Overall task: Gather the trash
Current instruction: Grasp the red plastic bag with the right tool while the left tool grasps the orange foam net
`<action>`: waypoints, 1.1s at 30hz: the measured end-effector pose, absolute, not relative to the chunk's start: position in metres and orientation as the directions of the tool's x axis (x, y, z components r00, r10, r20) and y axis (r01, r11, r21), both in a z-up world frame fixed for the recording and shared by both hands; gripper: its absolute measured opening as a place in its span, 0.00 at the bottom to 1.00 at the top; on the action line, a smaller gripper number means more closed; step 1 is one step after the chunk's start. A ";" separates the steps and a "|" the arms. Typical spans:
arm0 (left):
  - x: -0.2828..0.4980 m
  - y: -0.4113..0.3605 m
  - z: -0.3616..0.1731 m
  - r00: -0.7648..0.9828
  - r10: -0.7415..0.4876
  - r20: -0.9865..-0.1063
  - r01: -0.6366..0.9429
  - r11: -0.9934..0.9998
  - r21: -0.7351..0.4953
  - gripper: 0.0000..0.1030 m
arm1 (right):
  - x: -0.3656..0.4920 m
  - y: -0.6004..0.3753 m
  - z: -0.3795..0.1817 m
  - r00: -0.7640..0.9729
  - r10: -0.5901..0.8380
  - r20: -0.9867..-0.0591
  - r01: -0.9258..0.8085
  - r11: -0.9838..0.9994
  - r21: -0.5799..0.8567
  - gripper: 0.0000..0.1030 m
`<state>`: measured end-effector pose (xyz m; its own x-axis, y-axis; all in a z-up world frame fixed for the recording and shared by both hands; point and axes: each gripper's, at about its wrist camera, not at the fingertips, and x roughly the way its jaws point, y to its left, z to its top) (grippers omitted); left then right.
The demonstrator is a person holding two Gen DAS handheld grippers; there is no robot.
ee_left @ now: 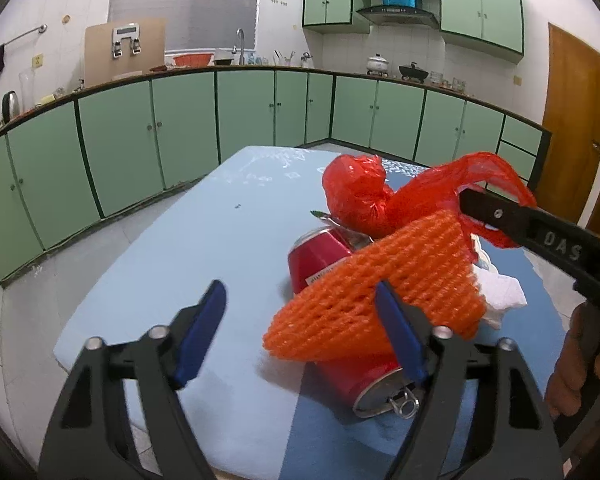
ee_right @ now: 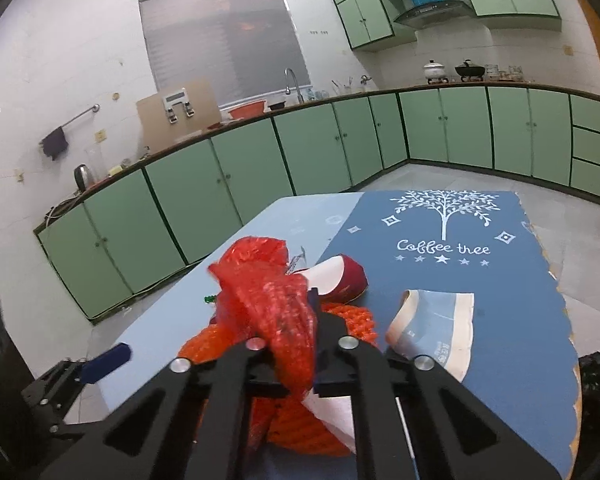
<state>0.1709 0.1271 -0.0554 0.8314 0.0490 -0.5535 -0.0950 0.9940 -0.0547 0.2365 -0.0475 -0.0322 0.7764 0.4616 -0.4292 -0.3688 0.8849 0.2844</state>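
Left wrist: bare table [ee_left: 220, 240] left of open left tongs [ee_left: 300, 320].

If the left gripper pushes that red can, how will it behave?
The can lies on its side on the table, so it will probably roll. The foam net draped over it would likely slide off. It looks opened, so it is probably light, though its contents are hidden.

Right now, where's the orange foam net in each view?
Left wrist: orange foam net center-right, draped over the red can, beside the open left hand-held gripper.
Right wrist: lower center, mostly hidden behind the right hand-held gripper.
Shared landmark: red plastic bag.
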 end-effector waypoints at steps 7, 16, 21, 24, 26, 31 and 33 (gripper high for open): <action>0.174 0.116 -0.058 0.821 0.007 -0.571 -0.047 0.997 -0.054 0.26 | 0.224 -0.076 -0.015 0.805 0.460 -0.375 -0.358 0.880 0.312 0.03; 0.170 0.107 -0.053 0.831 -0.002 -0.556 -0.038 0.997 -0.061 0.10 | 0.191 -0.134 0.008 0.870 0.388 -0.306 -0.284 0.899 0.332 0.03; 0.161 0.102 -0.047 0.846 0.004 -0.533 -0.047 0.997 -0.068 0.62 | 0.177 -0.154 0.013 0.888 0.351 -0.298 -0.254 0.913 0.319 0.03; 0.158 0.091 -0.043 0.854 -0.012 -0.519 -0.017 0.999 -0.052 0.66 | 0.174 -0.159 0.010 0.891 0.337 -0.305 -0.238 0.918 0.319 0.03; 0.157 0.084 -0.043 0.858 -0.024 -0.513 0.004 0.999 -0.041 0.75 | 0.173 -0.163 0.007 0.890 0.333 -0.312 -0.229 0.917 0.326 0.03; 0.165 0.074 -0.050 0.850 -0.011 -0.526 0.005 1.000 -0.014 0.83 | 0.166 -0.171 0.006 0.893 0.319 -0.317 -0.216 0.923 0.319 0.03; 0.172 0.074 -0.055 0.840 0.001 -0.543 -0.002 1.000 -0.002 0.83 | 0.164 -0.174 0.006 0.893 0.316 -0.319 -0.212 0.923 0.322 0.03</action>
